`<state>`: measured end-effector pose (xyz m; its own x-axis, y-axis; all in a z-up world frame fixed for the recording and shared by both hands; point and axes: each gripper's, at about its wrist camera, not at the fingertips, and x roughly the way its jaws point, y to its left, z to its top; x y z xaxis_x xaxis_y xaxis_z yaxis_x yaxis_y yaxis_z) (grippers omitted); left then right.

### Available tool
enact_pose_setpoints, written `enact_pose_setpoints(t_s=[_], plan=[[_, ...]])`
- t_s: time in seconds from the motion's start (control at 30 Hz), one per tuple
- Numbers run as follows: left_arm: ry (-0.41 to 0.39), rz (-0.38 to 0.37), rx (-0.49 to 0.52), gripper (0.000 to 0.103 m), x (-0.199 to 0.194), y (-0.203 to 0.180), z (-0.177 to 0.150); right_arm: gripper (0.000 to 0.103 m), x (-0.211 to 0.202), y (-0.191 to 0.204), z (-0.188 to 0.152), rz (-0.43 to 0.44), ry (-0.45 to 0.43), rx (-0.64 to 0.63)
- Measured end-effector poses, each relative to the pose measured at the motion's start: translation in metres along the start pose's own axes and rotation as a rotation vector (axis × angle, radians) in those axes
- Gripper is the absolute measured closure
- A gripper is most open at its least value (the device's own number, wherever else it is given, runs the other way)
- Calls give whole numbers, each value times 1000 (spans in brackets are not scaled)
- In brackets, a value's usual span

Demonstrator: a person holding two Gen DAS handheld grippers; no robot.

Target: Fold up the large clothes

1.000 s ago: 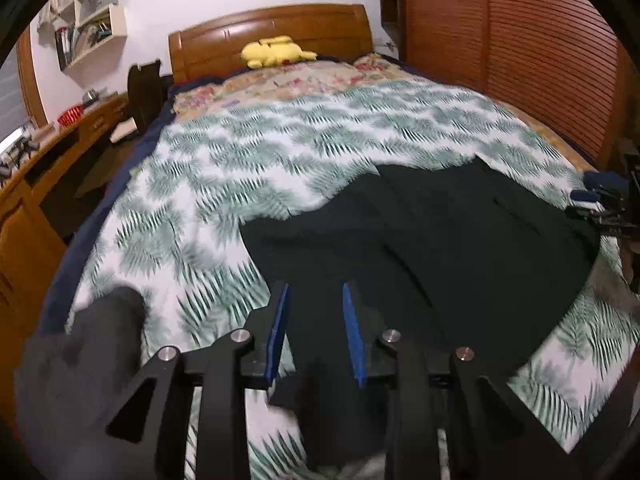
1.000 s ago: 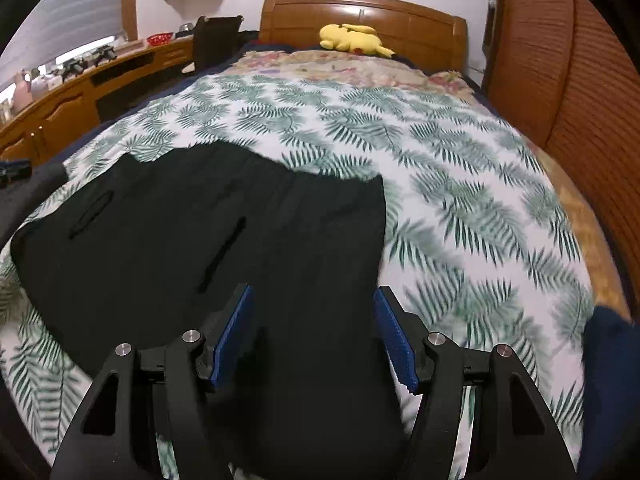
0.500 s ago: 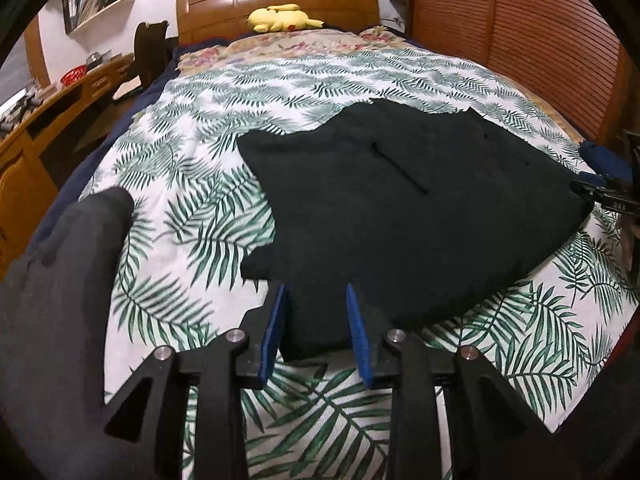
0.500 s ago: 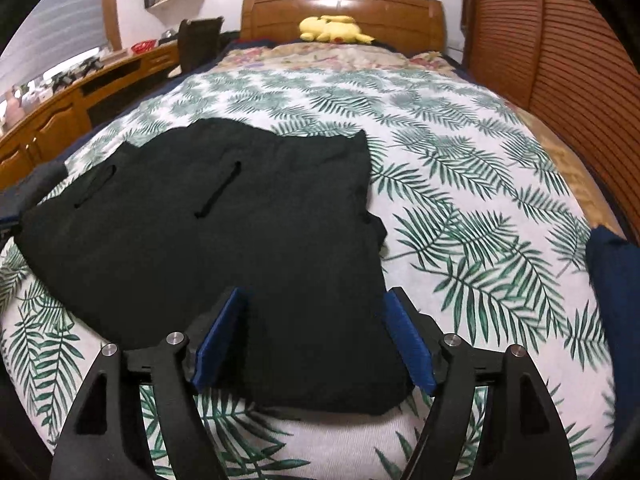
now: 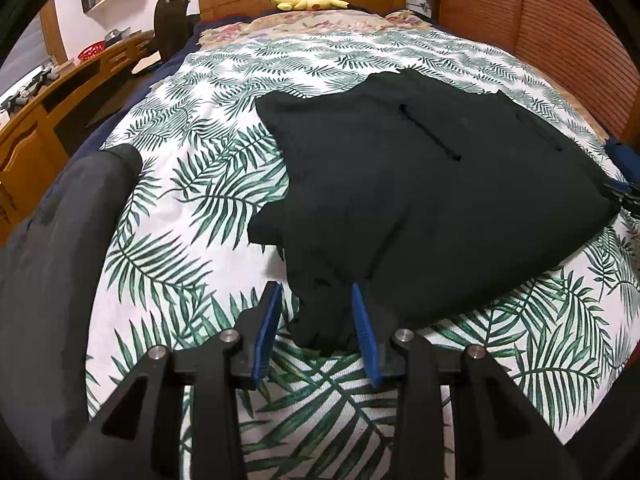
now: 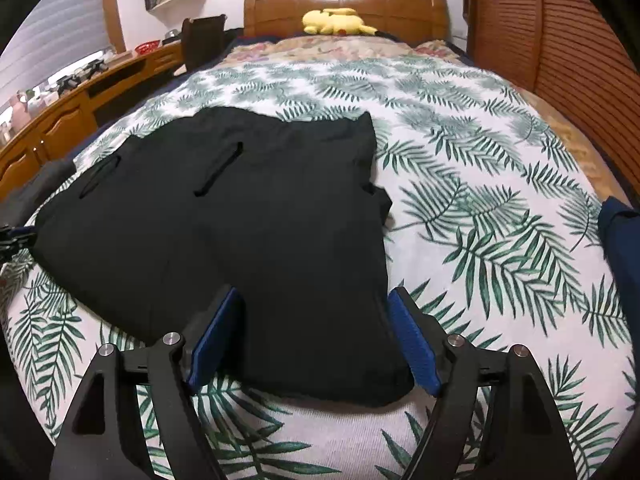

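A black garment (image 5: 420, 184) lies spread on the bed's palm-leaf cover (image 5: 192, 208), with dark slits near its top. It also shows in the right wrist view (image 6: 248, 224). My left gripper (image 5: 316, 300) is open, and the garment's near left corner lies between its blue pads without being pinched. My right gripper (image 6: 316, 312) is wide open over the garment's near right corner, and holds nothing. The garment's near edge lies flat on the bed.
A grey garment (image 5: 52, 264) lies at the bed's left edge. A dark blue cloth (image 6: 620, 240) lies at the right edge. A yellow plush toy (image 6: 336, 22) rests by the wooden headboard (image 6: 344, 0). A wooden desk (image 5: 48, 116) runs along the left. A slatted wooden wall (image 6: 560, 20) stands on the right.
Both grippers have pulled back toward the bed's near edge and lowered, so the garment now lies flat ahead. The left jaws opened a little wider around the corner.
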<state>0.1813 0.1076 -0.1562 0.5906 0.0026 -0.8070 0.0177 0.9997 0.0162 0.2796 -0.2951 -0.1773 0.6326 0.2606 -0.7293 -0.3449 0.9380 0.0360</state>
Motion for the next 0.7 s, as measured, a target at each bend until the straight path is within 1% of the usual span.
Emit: enact_pose_setpoints(t_s=[0.23,0.37,0.5,0.57,0.6,0.67,0.7], plan=[[6,11,-21,66,4,1,-3,21,6,-3,-5,16,33,28],[11,19,-23,66,7,-2,-2,21,13,-6,-6,43,75,61],[14,22,-25,66,9,-3,-1,22,15,-6,-7,63,84,74],[11,23,-29,66,9,-3,-1,34,14,-5,-8,89,80,80],[10,23,-31,66,9,-3,-1,37,12,-4,-8,99,75,72],[8,19,-39,66,8,-2,-2,52,10,1,-8,103,67,54],[9,15,-43,66,8,-1,-2,56,8,3,-7,94,61,44]])
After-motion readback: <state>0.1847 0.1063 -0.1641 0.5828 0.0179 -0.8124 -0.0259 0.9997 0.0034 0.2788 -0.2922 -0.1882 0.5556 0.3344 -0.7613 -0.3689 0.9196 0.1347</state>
